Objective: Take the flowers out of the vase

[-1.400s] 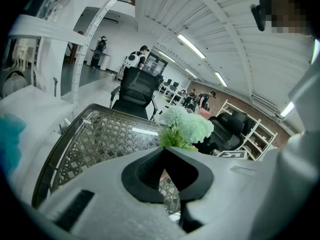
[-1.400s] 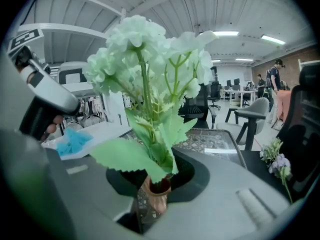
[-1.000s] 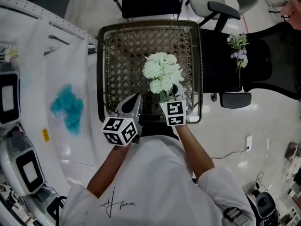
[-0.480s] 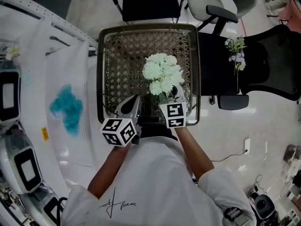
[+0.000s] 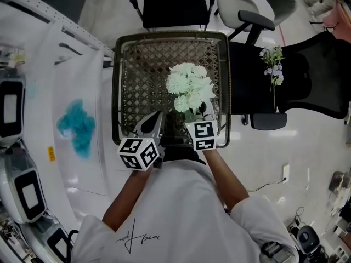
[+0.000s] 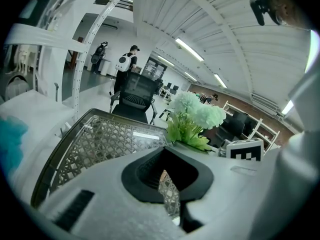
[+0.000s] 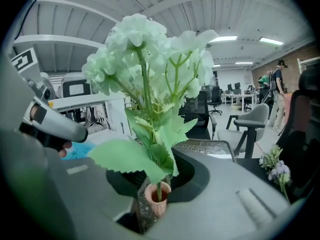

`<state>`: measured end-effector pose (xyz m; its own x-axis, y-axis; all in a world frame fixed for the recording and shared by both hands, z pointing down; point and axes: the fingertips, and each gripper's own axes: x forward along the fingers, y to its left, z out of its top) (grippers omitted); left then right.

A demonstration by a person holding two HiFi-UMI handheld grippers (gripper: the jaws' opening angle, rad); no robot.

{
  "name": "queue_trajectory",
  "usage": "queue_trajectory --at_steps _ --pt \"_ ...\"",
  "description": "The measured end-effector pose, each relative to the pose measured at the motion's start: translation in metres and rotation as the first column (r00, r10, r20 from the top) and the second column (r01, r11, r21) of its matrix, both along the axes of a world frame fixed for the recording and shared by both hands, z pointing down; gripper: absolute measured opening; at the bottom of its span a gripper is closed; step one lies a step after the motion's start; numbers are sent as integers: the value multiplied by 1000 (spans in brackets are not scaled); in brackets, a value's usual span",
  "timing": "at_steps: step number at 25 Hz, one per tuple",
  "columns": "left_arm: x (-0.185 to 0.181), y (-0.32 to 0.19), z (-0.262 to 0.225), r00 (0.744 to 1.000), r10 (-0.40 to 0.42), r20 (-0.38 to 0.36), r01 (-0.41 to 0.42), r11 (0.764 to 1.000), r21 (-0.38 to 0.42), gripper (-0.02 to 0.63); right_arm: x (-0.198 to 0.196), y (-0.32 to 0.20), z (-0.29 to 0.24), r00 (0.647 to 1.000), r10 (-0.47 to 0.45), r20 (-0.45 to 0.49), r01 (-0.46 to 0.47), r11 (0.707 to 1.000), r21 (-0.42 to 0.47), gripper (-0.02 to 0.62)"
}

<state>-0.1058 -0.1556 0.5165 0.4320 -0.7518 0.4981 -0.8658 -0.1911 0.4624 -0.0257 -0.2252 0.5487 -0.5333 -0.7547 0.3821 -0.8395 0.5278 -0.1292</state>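
Note:
A bunch of pale green-white flowers (image 5: 190, 86) stands over the near right part of a dark wicker tray (image 5: 137, 64). My right gripper (image 5: 204, 113) is at the bunch's base, shut on the flower stem (image 7: 156, 184) under the leaves. In the right gripper view the stem runs down into the small pinkish mouth of the vase (image 7: 159, 193), which shows low between the jaws. The head view hides the vase. My left gripper (image 5: 156, 119) hovers over the tray's near left, apart from the flowers (image 6: 195, 116), jaws together and holding nothing.
A black chair at the right carries a small purple-white sprig (image 5: 272, 64). A white table with a teal patch (image 5: 77, 125) lies to the left, with machines (image 5: 11, 108) along its edge. Office chairs (image 5: 170, 1) stand behind the tray.
My right gripper and the flowers have crept up slightly. The left gripper has stayed where it was.

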Motion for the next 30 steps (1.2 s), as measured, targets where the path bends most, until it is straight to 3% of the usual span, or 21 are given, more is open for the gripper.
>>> queue_trajectory --at_steps 20,30 --pt "14 -3 -9 1000 -11 -12 12 1000 28 0 9 -1 -26 998 -4 59 3 1000 21 87" --pt "30 0 -20 999 24 29 -27 997 76 0 18 0 -39 997 -1 77 -2 999 38 86"
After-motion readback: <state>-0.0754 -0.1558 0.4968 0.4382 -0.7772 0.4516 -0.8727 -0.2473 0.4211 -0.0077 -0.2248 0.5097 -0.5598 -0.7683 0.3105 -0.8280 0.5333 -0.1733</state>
